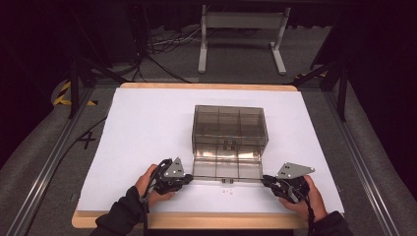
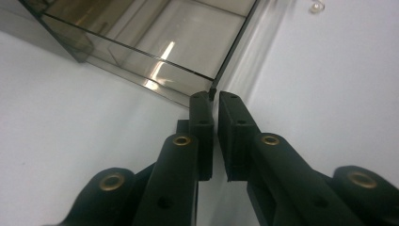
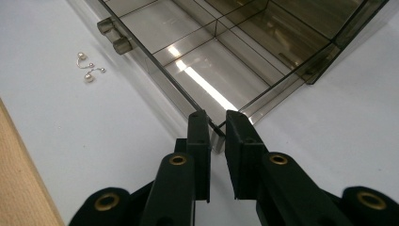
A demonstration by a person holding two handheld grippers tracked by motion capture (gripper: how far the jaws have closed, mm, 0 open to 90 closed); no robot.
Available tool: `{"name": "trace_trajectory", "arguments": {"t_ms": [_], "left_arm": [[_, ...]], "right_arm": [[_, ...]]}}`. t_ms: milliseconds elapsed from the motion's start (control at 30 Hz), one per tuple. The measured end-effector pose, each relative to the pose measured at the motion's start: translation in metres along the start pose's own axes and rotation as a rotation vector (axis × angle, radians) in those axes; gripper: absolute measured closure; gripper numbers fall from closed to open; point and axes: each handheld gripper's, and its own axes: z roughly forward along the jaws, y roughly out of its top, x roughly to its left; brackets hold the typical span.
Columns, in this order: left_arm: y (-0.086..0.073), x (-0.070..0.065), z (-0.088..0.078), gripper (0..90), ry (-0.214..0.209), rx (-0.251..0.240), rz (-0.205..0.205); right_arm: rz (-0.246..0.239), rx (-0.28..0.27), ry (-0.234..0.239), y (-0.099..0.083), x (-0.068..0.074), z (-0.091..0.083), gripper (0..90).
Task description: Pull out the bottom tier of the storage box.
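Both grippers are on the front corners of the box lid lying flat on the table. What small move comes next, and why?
Probably lift both hands together to swing the lid up. The left gripper and right gripper each pinch a front corner of it, and the box behind stands open. The earrings lie outside on the paper.

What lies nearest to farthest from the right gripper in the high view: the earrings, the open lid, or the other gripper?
From the right gripper:
1. Open lid, its corner at the jaws.
2. Earrings, on the paper, lower middle.
3. Left gripper, at the lid's far corner.
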Motion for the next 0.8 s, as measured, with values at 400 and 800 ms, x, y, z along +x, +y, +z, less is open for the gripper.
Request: {"name": "trace_trajectory", "arguments": {"t_ms": [400, 800], "left_arm": [[-0.023, -0.008, -0.027, 73.8, 0.058, -0.171, -0.034], [-0.039, -0.013, -0.034, 55.2, 0.113, -0.205, -0.062]], "right_arm": [[-0.029, -0.123, 0.033, 0.009, 0.014, -0.016, 84.3], [-0.099, -0.196, 0.119, 0.019, 0.042, -0.008, 84.4]]}}
